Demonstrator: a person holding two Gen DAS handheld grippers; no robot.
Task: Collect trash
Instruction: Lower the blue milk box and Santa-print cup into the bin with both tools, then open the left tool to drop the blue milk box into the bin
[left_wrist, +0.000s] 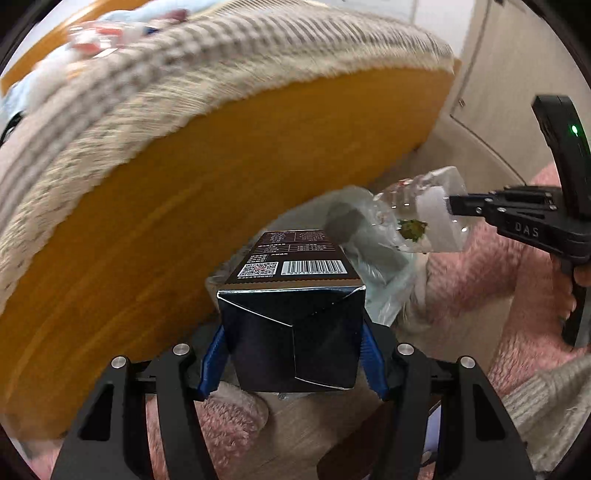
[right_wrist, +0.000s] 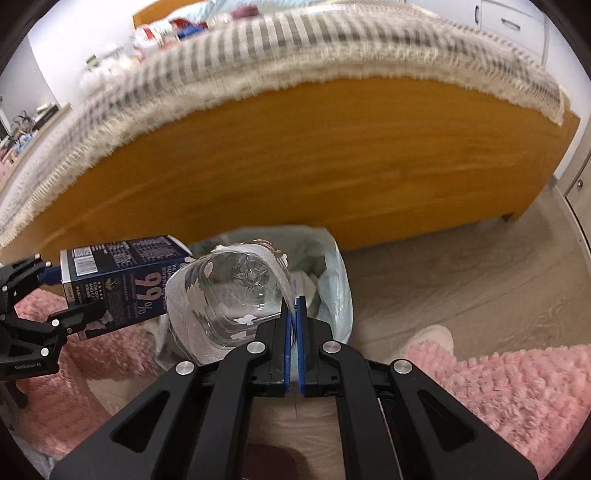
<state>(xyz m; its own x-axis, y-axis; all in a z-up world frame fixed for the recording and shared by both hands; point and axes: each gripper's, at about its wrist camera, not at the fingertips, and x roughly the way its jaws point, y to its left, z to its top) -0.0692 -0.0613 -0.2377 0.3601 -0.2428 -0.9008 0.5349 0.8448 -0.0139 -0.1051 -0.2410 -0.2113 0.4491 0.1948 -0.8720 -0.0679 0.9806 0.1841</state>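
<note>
Left tool grips carton, lengthwise toward bin bag.

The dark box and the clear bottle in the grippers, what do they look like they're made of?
The dark box looks like glossy printed cardboard: sharp folded end flaps, a sheen, a printed barcode. The clear bottle looks like thin transparent plastic: you can see through it, it glints, and a torn whitish label, paper or film, clings to it.
</note>
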